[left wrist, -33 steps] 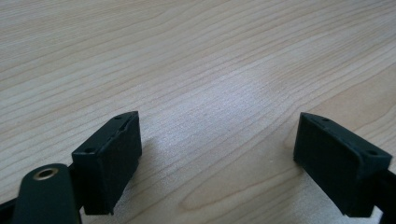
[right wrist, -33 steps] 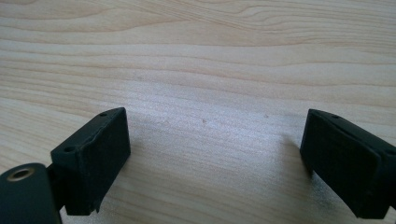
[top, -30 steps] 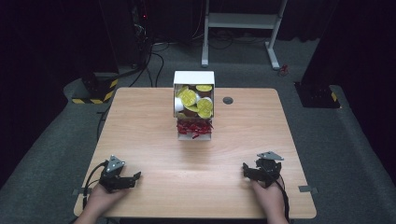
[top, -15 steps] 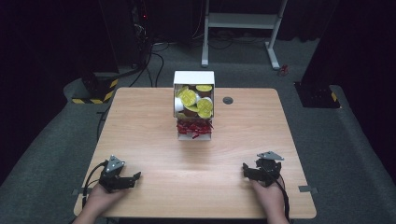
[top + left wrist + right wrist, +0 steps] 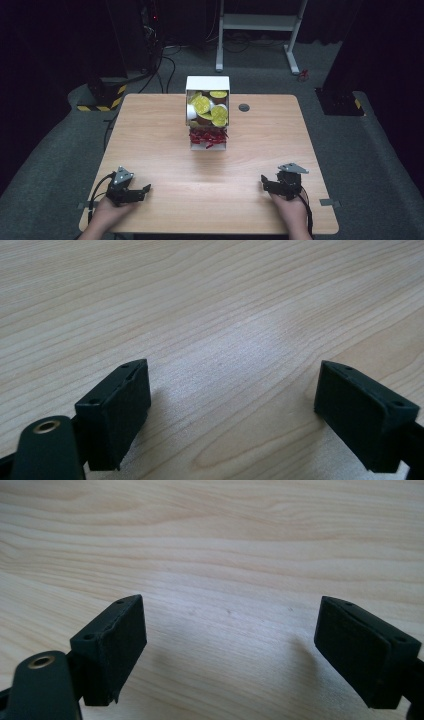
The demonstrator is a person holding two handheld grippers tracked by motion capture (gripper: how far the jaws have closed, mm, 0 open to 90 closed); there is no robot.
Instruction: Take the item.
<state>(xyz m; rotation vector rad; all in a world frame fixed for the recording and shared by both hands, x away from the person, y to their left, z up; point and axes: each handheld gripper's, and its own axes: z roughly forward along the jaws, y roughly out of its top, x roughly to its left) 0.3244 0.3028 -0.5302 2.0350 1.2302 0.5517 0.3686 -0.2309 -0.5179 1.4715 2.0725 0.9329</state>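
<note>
Nothing has shifted since a second ago: we see the left gripper (image 5: pixel 142 190) and right gripper (image 5: pixel 266 183) resting near the table's (image 5: pixel 260 135) front corners, jaws apart over bare wood. A white box (image 5: pixel 207 83) sits toward the far edge; its yellow-lidded contents are hard to identify.

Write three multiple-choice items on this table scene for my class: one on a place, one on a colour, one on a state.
1. Where is the white box?
A. far middle of the table
B. near left corner
C. on the floor

2. What colour are the round lids in the box?
A. blue
B. yellow
C. black

3. How are the left tongs and right tongs?
A. open, holding nothing
B. shut on a lid
C. lifting the box

Key: 1 A, the box stands at the far centre; 2 B, the lids are yellow; 3 A, bare wood shows between the jaws.
</note>
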